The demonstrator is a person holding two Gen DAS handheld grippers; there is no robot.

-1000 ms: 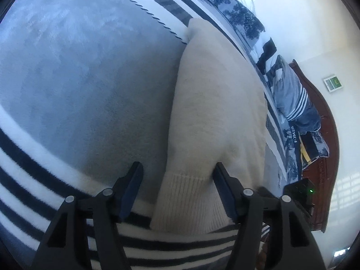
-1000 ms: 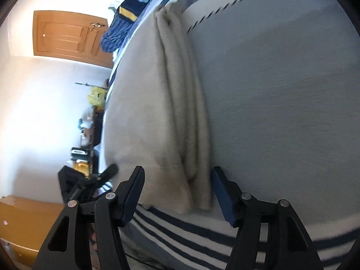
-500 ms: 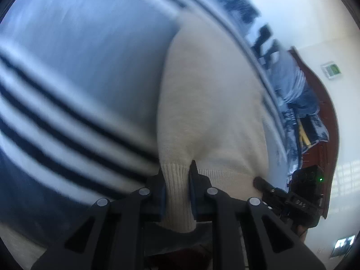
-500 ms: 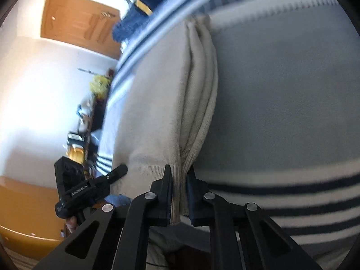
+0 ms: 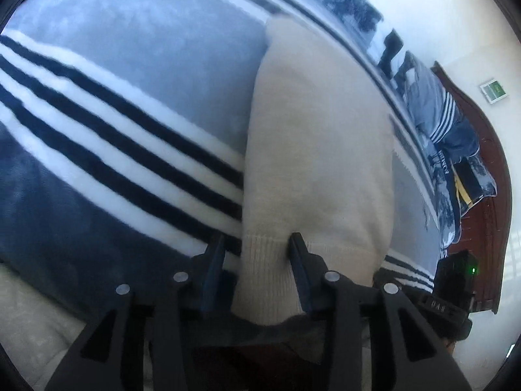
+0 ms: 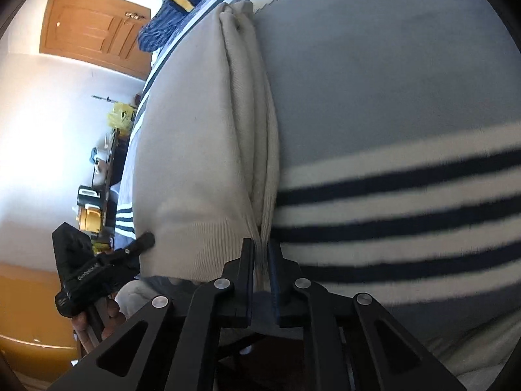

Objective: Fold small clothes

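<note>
Cream sweater (image 5: 319, 150) lengthwise mid-frame on striped bed blanket (image 5: 107, 130); left tongs (image 5: 257, 254) opening around ribbed hem, right tongs (image 6: 260, 254) clamped on bunched edge; wooden door (image 6: 94, 45) upper left.

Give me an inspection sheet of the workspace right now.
Surface: grey blanket with navy and white stripes on a bed.
Job's things: cream knitted sweater, folded lengthwise, ribbed hem nearest the grippers.
Clutter: blue patterned bedding along the far edge.
Grippers: left gripper opening, hem between its jaws; right gripper shut on the hem's bunched edge.
Cables: nothing seen.
Surroundings: wooden door, white walls, dark wooden headboard.
</note>
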